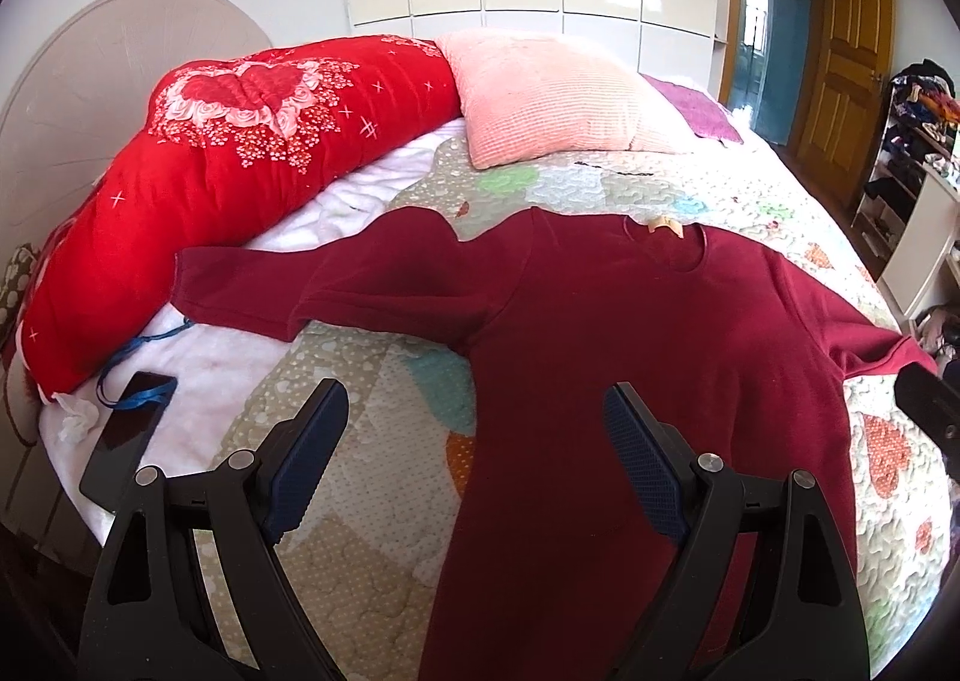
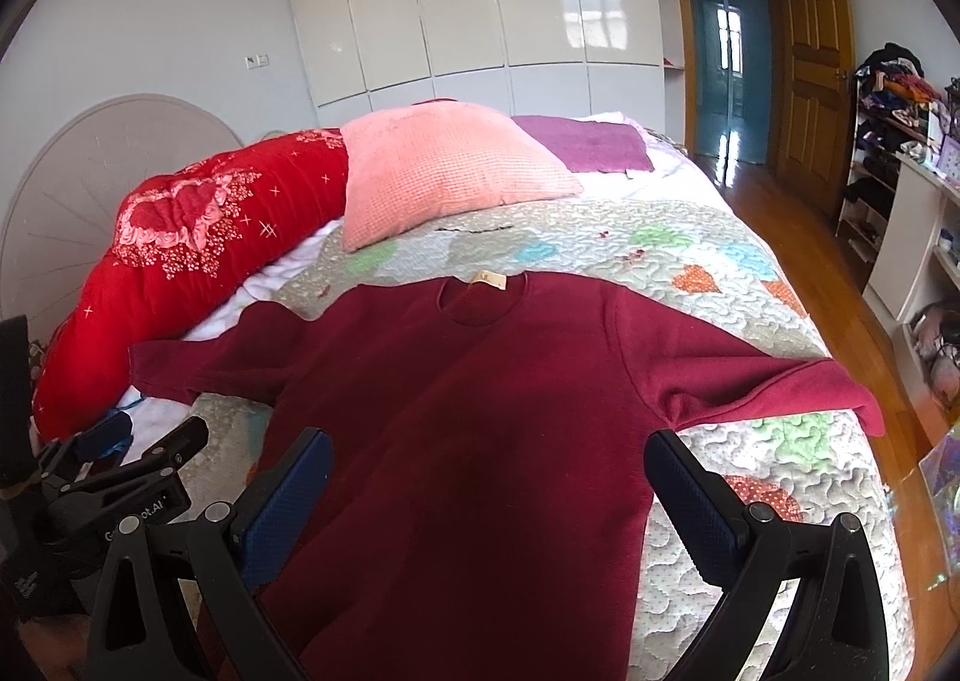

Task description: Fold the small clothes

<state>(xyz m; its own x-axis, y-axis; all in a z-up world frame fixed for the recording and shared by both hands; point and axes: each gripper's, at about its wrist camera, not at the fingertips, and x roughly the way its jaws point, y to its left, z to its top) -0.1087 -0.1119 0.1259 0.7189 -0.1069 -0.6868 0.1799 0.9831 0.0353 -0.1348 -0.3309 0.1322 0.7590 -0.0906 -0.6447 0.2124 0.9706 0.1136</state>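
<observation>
Shirt (image 2: 468, 411) lies flat on the quilt (image 2: 750, 477), collar toward the pillow (image 2: 444, 171). My left gripper (image 1: 474, 429) and right gripper (image 2: 489, 471) hover over it, spread wide, holding nothing. Pinching quilt with shirt could drag both.

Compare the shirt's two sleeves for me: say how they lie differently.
The left sleeve is folded back on itself, lying partly on white bedding by the red duvet. The right sleeve stretches straight out over the patchwork quilt toward the bed's edge. Both are the same maroon and lie flat.
</observation>
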